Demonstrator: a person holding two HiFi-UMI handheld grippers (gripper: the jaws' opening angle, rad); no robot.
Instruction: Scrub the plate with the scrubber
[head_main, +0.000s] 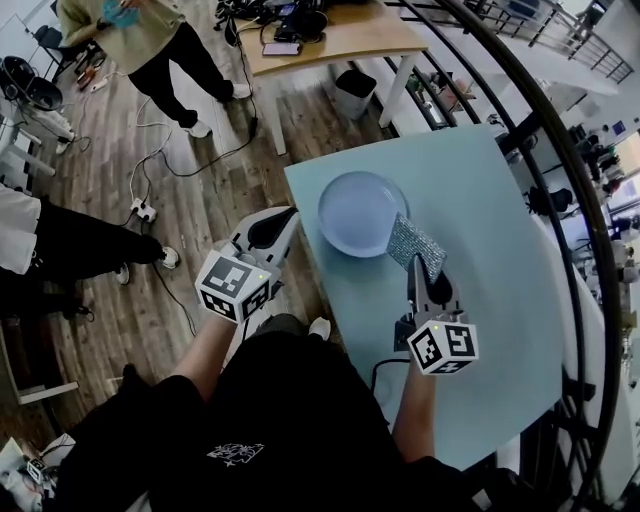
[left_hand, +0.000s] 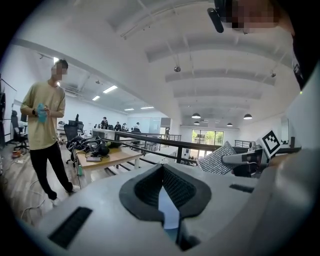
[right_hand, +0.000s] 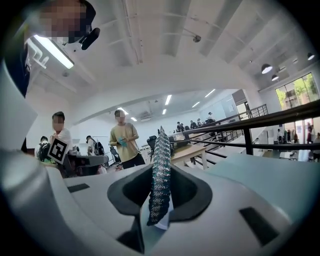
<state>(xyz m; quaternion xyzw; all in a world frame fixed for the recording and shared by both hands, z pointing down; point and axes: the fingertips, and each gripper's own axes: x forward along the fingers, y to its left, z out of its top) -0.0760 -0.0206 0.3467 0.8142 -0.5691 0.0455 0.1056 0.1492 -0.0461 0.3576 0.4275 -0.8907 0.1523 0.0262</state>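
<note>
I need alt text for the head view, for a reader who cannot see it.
Seen from above, the right gripper holds a silvery scrubber in its jaws at the right rim of a pale blue plate on a light blue table. The left gripper is beside the table's left edge, holding nothing.

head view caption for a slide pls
Right gripper holds the scrubber by the plate; left gripper hovers nearby

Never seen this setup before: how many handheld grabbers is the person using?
2. The left grabber is left of the plate; the right grabber pinches the scrubber at the plate's right edge.
</note>
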